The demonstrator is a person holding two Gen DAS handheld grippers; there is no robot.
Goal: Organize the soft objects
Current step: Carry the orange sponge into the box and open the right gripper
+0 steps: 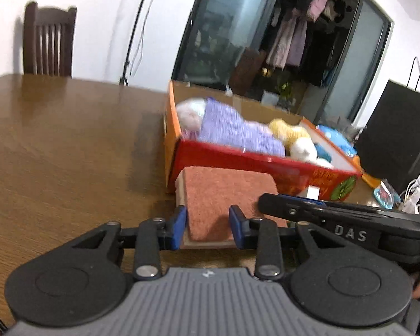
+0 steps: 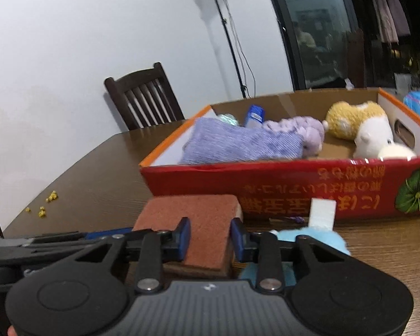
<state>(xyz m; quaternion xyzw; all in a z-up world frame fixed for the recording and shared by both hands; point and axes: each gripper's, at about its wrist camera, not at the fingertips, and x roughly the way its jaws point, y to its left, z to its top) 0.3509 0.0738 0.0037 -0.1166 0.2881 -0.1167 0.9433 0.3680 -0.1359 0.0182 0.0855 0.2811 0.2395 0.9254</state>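
A brown scouring sponge (image 1: 224,198) is held in front of a red cardboard box (image 1: 246,165) on the wooden table. My left gripper (image 1: 207,228) is shut on the sponge's near end. My right gripper (image 2: 210,239) is shut on the same sponge (image 2: 198,224) from the other side; its finger shows in the left wrist view (image 1: 308,205). The box (image 2: 266,179) holds a purple knit cloth (image 2: 238,142), a purple plush (image 2: 299,131), a yellow plush (image 2: 352,119) and a white plush (image 2: 375,140). A light blue plush (image 2: 316,239) lies under my right gripper.
A dark wooden chair (image 1: 49,42) stands at the table's far side. A black bag (image 1: 394,134) and white cables (image 1: 414,196) sit right of the box. Yellow crumbs (image 2: 46,204) lie on the table. A light stand (image 2: 229,36) is by the wall.
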